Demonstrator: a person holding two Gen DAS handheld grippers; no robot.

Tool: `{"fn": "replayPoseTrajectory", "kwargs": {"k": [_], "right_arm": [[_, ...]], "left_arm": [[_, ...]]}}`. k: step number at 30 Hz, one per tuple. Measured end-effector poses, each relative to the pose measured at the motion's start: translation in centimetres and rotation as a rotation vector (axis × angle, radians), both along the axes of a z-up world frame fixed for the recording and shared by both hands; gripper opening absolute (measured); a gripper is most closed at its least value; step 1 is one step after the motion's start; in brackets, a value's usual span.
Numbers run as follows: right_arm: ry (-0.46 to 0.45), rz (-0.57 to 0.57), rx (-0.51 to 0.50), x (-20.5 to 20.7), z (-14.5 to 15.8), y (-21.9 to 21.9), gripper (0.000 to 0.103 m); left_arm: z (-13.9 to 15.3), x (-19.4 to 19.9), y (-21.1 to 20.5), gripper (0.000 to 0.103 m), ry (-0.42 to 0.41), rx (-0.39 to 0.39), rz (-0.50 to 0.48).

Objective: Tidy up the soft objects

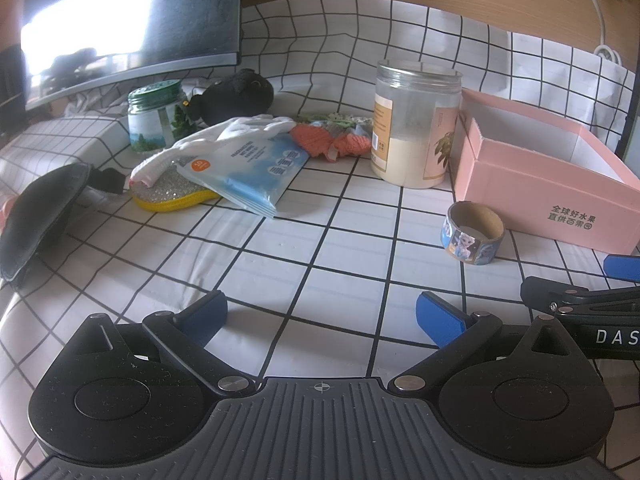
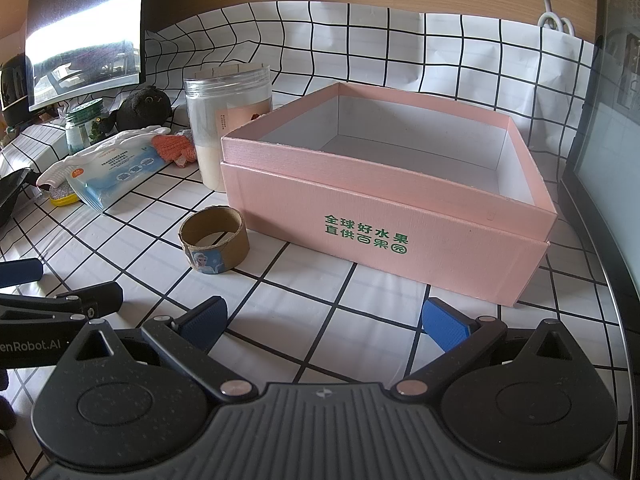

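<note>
Left gripper [image 1: 322,322]: we see its blue pads spread wide with nothing between them, low over the checked cloth [image 1: 280,248].
Right gripper [image 2: 324,322]: we see it gaping too, holding nothing, pads over bare cloth just short of the pink box [image 2: 384,236].
Pink box: straight ahead of our right gripper, open-topped, white inside; from the left gripper it sits ahead and to the right.
Tape roll [image 2: 214,240]: ahead-left of the right gripper, standing just beside the box's near corner; ahead-right of the left gripper.
Powder jar [image 1: 414,124]: beyond the tape roll, upright, right against the box's left side.
Soft things: well ahead of our left gripper, slightly left. A white glove [image 1: 224,134] lies over a wipes pack [image 1: 256,168] and a yellow-edged sponge [image 1: 172,196]; orange knitted pieces [image 1: 328,142] lie between the pack and the jar; a black plush toy [image 1: 240,94] sits behind them.
Black eye mask [image 1: 36,216]: far left of the left gripper.
Green-lidded jar [image 1: 156,120]: beside the plush toy.
</note>
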State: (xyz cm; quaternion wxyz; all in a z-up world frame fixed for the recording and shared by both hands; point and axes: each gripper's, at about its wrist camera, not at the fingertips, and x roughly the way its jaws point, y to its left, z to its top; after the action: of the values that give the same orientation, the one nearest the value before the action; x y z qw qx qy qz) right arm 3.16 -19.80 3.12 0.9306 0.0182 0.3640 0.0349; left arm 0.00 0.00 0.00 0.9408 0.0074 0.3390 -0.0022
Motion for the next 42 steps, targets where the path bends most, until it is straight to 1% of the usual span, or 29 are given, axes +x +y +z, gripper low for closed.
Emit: {"fn": "replayPoseTrajectory", "kwargs": {"k": [7, 8, 10, 12, 13, 15, 17, 19, 20, 22, 24, 27, 28, 31, 33, 36, 37, 40, 42], "right_arm": [[0.006, 0.011, 0.004, 0.0, -0.2, -0.1, 0.103], [0.026, 0.024, 0.004, 0.2, -0.1, -0.2, 0.103], [0.076, 0.047, 0.008, 0.9, 0.1, -0.4, 0.103], [0.098, 0.045, 0.003, 1.1, 0.2, 0.0, 0.103], [0.108, 0.04, 0.001, 1.2, 0.2, 0.0, 0.103], [0.129, 0.032, -0.003, 1.5, 0.1, 0.1, 0.103], [0.157, 0.027, -0.004, 1.7, 0.1, 0.0, 0.103], [0.174, 0.021, -0.005, 1.8, 0.1, 0.2, 0.103], [0.179, 0.018, -0.006, 1.9, 0.1, 0.3, 0.103], [0.189, 0.01, -0.005, 2.1, 0.0, 0.5, 0.103], [0.202, -0.008, -0.004, 2.3, 0.1, 1.0, 0.103], [0.238, -0.065, 0.021, 2.9, 0.8, 2.3, 0.103], [0.232, -0.073, 0.028, 3.0, 1.2, 2.8, 0.103], [0.152, -0.122, 0.028, 2.9, 3.7, 5.3, 0.103], [0.138, -0.141, 0.018, 3.3, 5.1, 7.4, 0.103], [0.111, -0.103, -0.01, 3.6, 6.6, 10.6, 0.103], [0.104, -0.09, -0.017, 3.6, 6.9, 11.4, 0.103], [0.064, -0.088, -0.026, 3.0, 7.8, 13.6, 0.103], [0.047, -0.088, -0.028, 2.4, 8.2, 14.2, 0.103]], "left_arm": [[0.0, 0.0, 0.1, 0.102, -0.003, -0.008, -0.01], [0.1, -0.1, 0.4, 0.102, -0.008, -0.026, -0.023], [0.3, -0.4, 1.5, 0.102, -0.015, -0.091, -0.055], [0.7, -0.4, 2.9, 0.102, -0.003, -0.142, -0.075], [0.9, -0.6, 3.9, 0.102, 0.006, -0.154, -0.076], [1.8, -1.1, 6.8, 0.102, 0.006, -0.178, -0.057], [3.3, -2.1, 10.7, 0.102, -0.026, -0.199, -0.012], [4.7, -2.4, 15.1, 0.102, -0.065, -0.199, 0.046], [5.3, -2.2, 17.4, 0.102, -0.072, -0.192, 0.072], [6.0, -0.9, 21.4, 0.102, -0.043, -0.187, 0.112], [6.0, 0.9, 24.6, 0.102, 0.004, -0.192, 0.129], [5.1, 3.5, 27.3, 0.102, 0.071, -0.208, 0.099], [4.5, 4.1, 27.9, 0.102, 0.09, -0.217, 0.087], [3.4, 5.6, 29.3, 0.102, 0.139, -0.245, 0.037], [3.1, 6.2, 29.8, 0.102, 0.138, -0.267, 0.003], [2.8, 7.0, 29.8, 0.102, 0.139, -0.322, -0.062], [2.9, 7.2, 29.4, 0.101, 0.14, -0.325, -0.08], [2.8, 7.8, 28.4, 0.102, 0.15, -0.272, -0.1], [2.7, 7.9, 28.4, 0.101, 0.152, -0.273, -0.105]]}}
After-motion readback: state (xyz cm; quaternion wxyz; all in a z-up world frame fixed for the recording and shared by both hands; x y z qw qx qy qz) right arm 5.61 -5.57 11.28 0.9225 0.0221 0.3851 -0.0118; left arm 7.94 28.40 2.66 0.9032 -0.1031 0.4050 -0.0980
